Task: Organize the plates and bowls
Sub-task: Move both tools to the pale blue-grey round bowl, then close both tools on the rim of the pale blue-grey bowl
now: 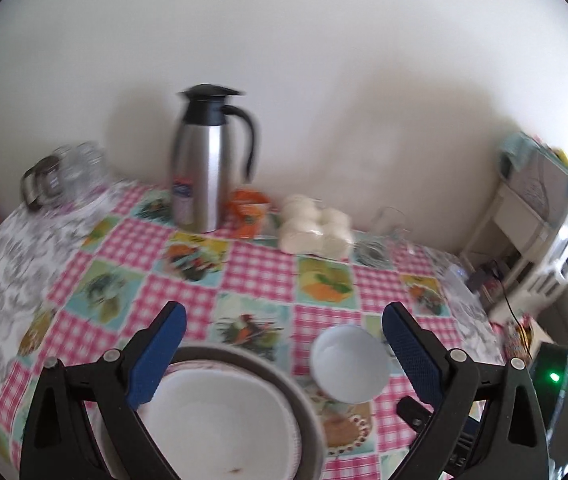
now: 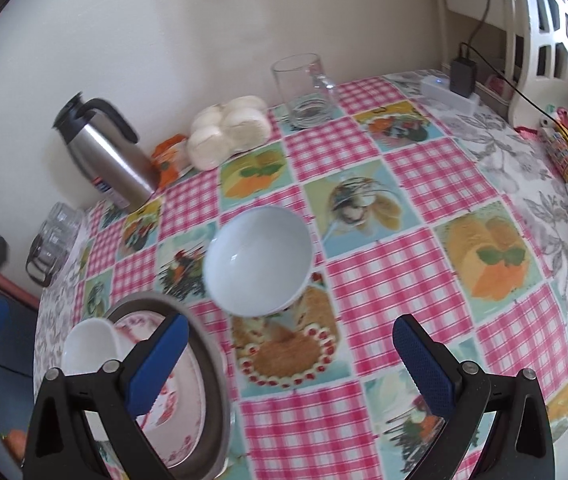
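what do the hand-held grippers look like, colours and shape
Both look alike. The left hand-held gripper and right hand-held gripper each have two black plastic arms with triangular cut-outs and silver pivot bolts, ending in blue, dimple-textured finger pads. No cables, markings or sleeves show on them.

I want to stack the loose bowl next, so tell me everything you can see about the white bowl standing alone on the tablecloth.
The white bowl is small, round and glossy, seemingly ceramic or melamine, plain inside and empty. It stands upright on the checked tablecloth, just right of the plate stack, apparently apart from it. Neither open gripper touches it; the right gripper points toward it.
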Demonstrator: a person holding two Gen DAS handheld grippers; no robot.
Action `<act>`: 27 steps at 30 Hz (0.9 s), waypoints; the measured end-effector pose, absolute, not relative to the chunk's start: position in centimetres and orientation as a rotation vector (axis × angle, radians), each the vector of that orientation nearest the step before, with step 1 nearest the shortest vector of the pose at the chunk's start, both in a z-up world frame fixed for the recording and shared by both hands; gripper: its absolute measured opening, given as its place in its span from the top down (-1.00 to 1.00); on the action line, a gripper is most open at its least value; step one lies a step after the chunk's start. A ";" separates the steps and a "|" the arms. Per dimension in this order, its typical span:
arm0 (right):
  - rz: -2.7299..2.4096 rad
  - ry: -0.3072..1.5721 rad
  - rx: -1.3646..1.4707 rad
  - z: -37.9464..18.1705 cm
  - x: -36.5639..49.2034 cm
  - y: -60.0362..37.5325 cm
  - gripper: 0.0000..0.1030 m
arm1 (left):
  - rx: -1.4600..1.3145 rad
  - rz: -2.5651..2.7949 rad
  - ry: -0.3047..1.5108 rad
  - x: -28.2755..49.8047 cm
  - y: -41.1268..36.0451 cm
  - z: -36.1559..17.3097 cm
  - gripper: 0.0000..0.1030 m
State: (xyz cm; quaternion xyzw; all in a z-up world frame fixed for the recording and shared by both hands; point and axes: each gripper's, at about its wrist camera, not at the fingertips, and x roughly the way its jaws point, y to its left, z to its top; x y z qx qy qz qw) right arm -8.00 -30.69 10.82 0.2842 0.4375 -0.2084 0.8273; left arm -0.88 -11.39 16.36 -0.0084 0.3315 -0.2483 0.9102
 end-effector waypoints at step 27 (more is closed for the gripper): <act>-0.341 0.952 0.774 1.3 -3.0 -36.7 0.29 | 0.275 -0.420 0.978 5.0 -23.3 3.0 -0.33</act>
